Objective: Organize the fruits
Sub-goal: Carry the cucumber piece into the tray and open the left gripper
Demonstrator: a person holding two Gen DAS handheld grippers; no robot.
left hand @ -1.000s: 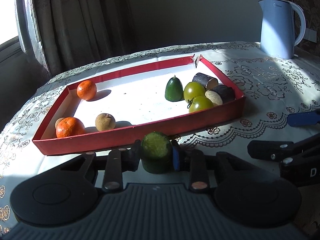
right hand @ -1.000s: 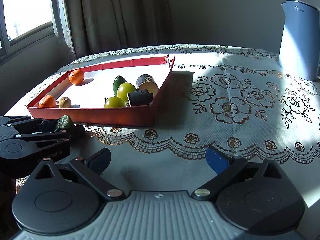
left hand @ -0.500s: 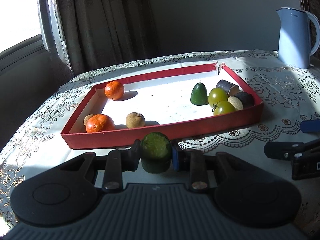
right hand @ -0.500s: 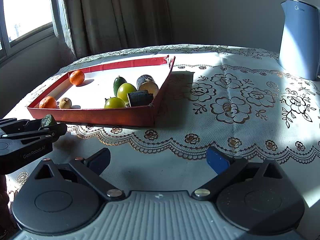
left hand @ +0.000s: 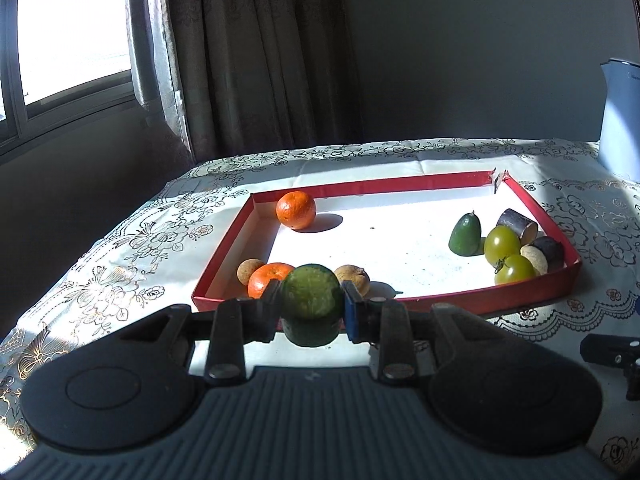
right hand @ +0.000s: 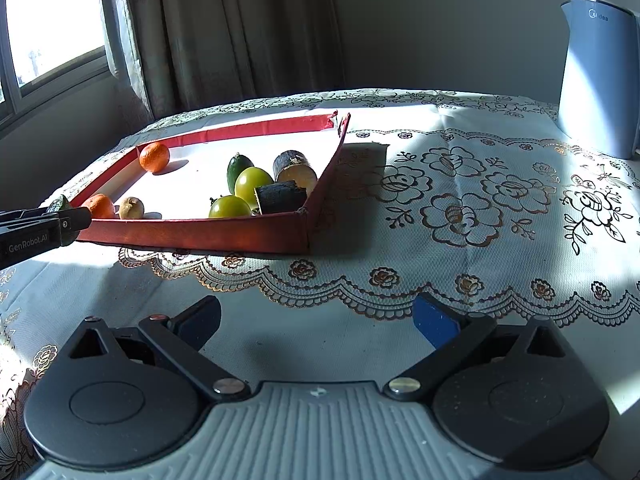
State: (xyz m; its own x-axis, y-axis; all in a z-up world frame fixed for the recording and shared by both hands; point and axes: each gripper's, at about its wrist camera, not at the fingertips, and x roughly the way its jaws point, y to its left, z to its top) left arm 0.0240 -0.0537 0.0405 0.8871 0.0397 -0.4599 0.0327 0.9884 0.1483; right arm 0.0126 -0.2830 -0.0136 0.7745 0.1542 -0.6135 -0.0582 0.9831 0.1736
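My left gripper is shut on a dark green avocado and holds it above the near left edge of the red tray. In the tray lie two oranges, two small brown fruits, another green avocado, two green tomatoes and dark sugarcane pieces. My right gripper is open and empty, low over the tablecloth in front of the tray. The left gripper with the avocado shows at the left edge of the right wrist view.
A pale blue kettle stands at the back right of the table. The lace tablecloth covers the table. A curtain and window are behind, at the left.
My left gripper has risen and moved left with the avocado, now level with the tray's near left corner. The right gripper has stayed still and open.
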